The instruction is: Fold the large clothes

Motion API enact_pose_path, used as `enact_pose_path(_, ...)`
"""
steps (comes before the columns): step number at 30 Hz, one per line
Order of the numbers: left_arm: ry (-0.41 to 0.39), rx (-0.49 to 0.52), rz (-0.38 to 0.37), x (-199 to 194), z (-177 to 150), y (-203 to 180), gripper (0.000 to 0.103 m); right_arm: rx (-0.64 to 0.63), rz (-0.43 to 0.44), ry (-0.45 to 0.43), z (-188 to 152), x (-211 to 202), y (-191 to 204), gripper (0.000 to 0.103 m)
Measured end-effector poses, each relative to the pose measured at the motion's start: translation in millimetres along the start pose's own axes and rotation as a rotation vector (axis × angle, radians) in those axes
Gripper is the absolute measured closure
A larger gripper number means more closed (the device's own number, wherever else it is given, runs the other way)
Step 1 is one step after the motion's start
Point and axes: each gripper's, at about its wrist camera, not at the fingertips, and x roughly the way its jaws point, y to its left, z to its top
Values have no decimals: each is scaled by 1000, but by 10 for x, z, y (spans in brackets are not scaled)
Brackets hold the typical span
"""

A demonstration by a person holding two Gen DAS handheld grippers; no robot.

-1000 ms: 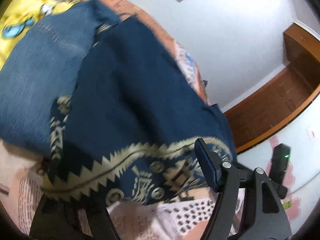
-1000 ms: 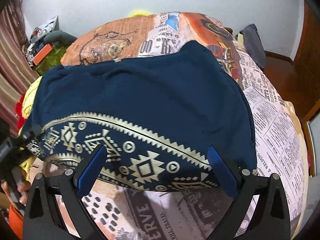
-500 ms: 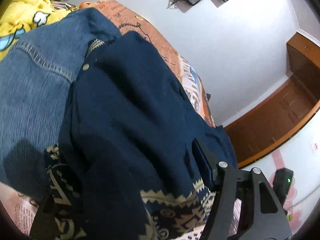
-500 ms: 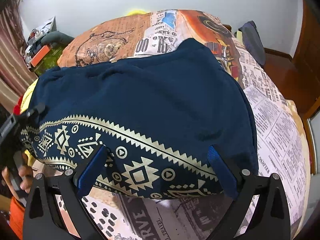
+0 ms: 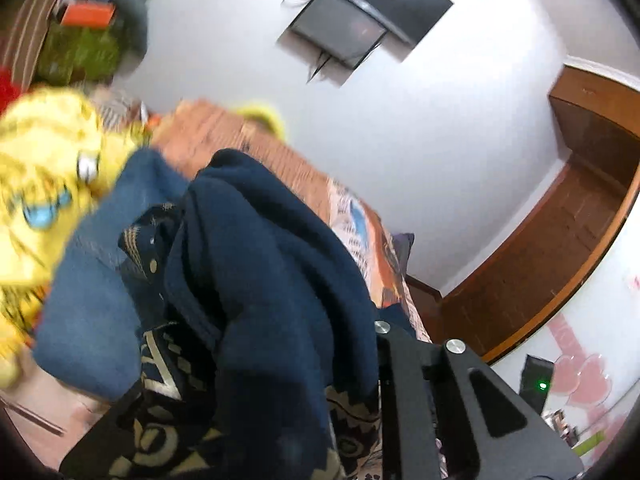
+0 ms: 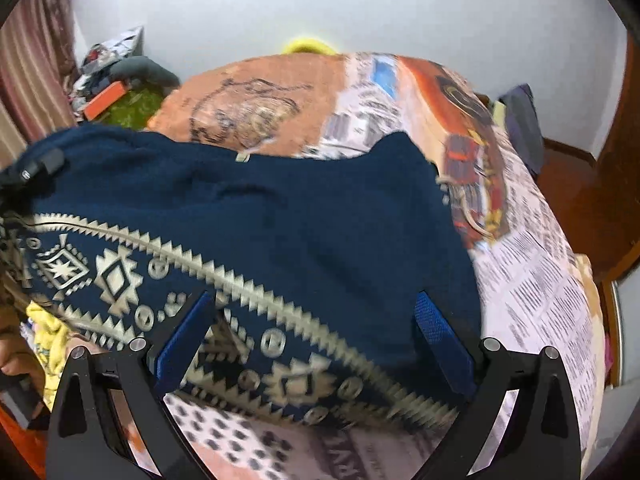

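The left claw (image 5: pixel 280 392) is closing on the navy garment's (image 6: pixel 280 220) patterned hem; the right claw (image 6: pixel 312 344), gaping, is hovering over the hem at the bed's (image 6: pixel 540 300) near edge and should pinch it too.

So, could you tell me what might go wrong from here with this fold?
1. The left tool is closing on a thick bunch of the navy patterned garment; it may pinch several layers, so the fold drags crooked.
2. The right tool is open over the patterned hem, holding nothing, so that corner could lag or bunch.
3. The denim garment lies under the navy one and could get dragged along.
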Motion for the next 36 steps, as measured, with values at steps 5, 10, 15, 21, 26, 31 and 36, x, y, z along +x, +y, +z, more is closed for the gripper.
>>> enact_pose_path(5,48,65,118,-33,38,75,86,-48,36,25,19,204,314,3)
enact_pose_path(10,89,79,204,48,-88,218,86,-103,37,96,-85,566,576,3)
enact_pose_path(15,109,152,298,113,-185,165,86,-71,74,138,-118,725,520,0)
enact_pose_path(21,115,249,265,255,-144,-286,86,-35,110,149,-86,703,430,0)
enact_pose_path(26,221,305,67,612,-279,-855,86,-18,104,130,-179,410,194,0)
enact_pose_path(31,430,389,17,1188,-780,-1227,86,30,-29,96,-412,10,-375,0)
enact_pose_path(36,524,523,49,1368,-1376,-1305,86,171,-133,124,-689,-211,-1030,0)
